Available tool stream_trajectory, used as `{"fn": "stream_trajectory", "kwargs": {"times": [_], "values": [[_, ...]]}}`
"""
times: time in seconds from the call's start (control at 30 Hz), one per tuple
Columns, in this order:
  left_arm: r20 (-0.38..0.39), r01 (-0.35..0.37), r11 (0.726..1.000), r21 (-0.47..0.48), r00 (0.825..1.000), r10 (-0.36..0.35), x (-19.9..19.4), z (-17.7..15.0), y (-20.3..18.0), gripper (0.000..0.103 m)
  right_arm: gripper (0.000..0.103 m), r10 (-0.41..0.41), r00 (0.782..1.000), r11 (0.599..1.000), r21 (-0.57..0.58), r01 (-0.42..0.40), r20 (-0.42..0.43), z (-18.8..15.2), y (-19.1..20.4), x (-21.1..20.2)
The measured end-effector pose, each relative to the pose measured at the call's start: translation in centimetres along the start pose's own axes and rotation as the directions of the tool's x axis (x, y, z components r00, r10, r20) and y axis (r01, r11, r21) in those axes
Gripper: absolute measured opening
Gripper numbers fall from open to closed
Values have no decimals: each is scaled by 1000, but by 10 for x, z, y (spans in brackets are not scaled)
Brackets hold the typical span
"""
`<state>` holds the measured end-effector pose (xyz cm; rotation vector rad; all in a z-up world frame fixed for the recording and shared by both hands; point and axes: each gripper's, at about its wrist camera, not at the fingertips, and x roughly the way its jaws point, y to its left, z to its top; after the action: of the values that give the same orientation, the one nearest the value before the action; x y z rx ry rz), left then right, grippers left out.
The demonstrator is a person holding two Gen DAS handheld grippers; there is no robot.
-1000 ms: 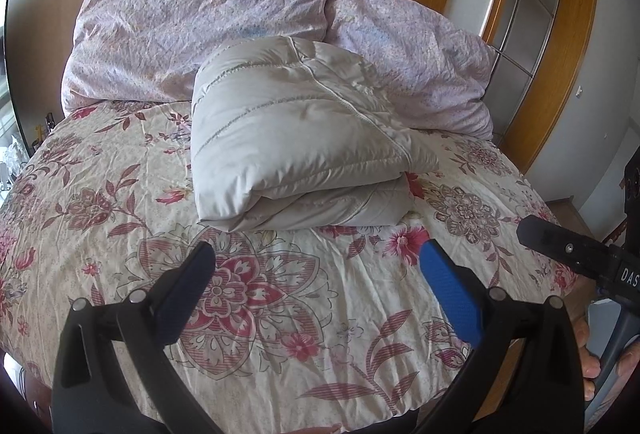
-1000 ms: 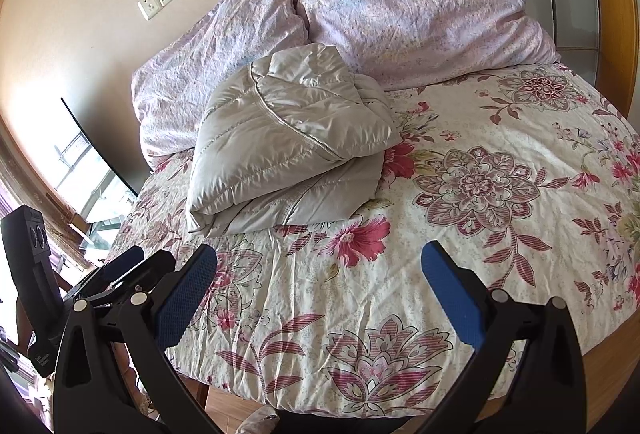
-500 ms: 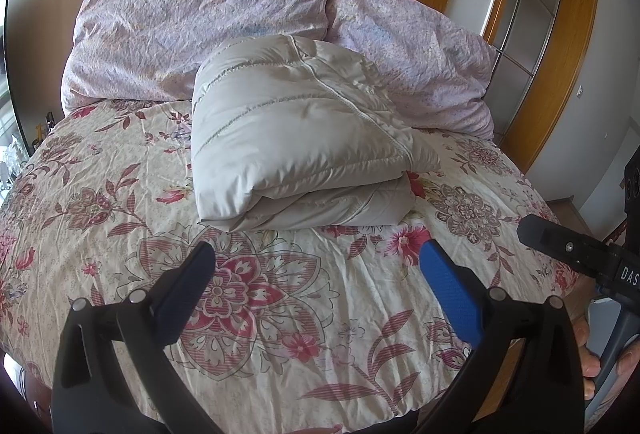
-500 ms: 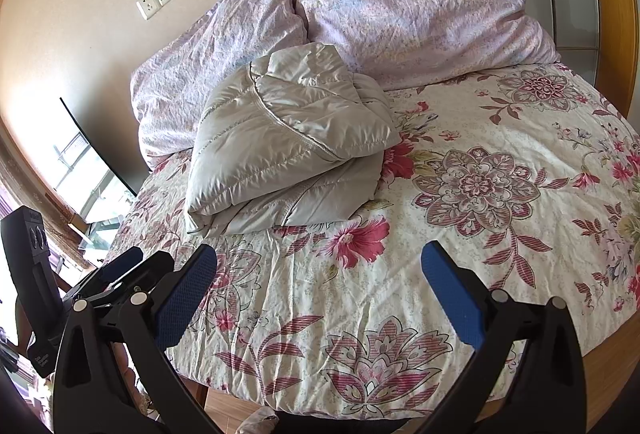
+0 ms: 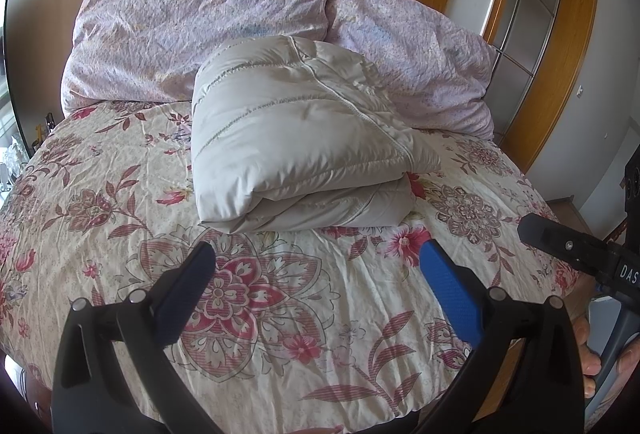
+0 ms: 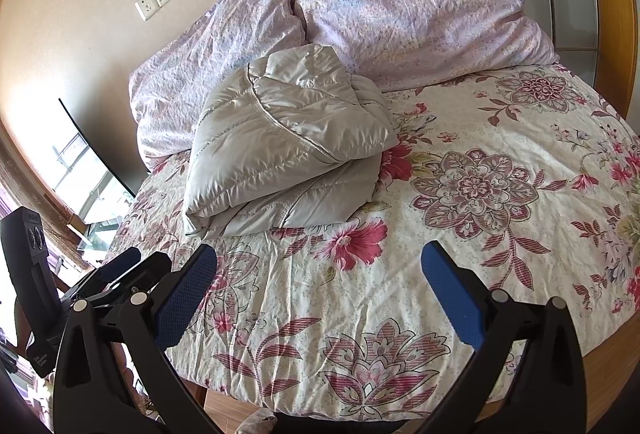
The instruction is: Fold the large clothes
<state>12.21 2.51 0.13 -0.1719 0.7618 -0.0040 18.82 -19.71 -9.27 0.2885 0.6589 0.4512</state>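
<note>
A light grey puffer jacket (image 5: pixel 304 138) lies folded into a thick bundle on the floral bedspread (image 5: pixel 280 314), leaning against the pillows. It also shows in the right wrist view (image 6: pixel 288 146). My left gripper (image 5: pixel 316 266) is open and empty, held above the near part of the bed, apart from the jacket. My right gripper (image 6: pixel 318 262) is open and empty, also short of the jacket. The right gripper's body shows at the right edge of the left wrist view (image 5: pixel 576 250); the left gripper's body shows at the left of the right wrist view (image 6: pixel 120 274).
Two lilac pillows (image 5: pixel 208 30) (image 5: pixel 412 54) lean on the wall behind the jacket. A wooden door frame (image 5: pixel 560 54) stands at the right. A window (image 6: pixel 80 170) is left of the bed. Wall sockets (image 6: pixel 158 0) sit above the pillows.
</note>
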Motion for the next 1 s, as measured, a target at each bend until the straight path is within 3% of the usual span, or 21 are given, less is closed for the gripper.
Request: {"fn": "stream_trajectory", "kwargs": {"times": [1.0], "values": [[-10, 6, 1000, -3, 1000, -6, 8, -1, 2, 101, 102, -10, 1000, 1000, 6, 10, -7, -1, -4, 7]]}}
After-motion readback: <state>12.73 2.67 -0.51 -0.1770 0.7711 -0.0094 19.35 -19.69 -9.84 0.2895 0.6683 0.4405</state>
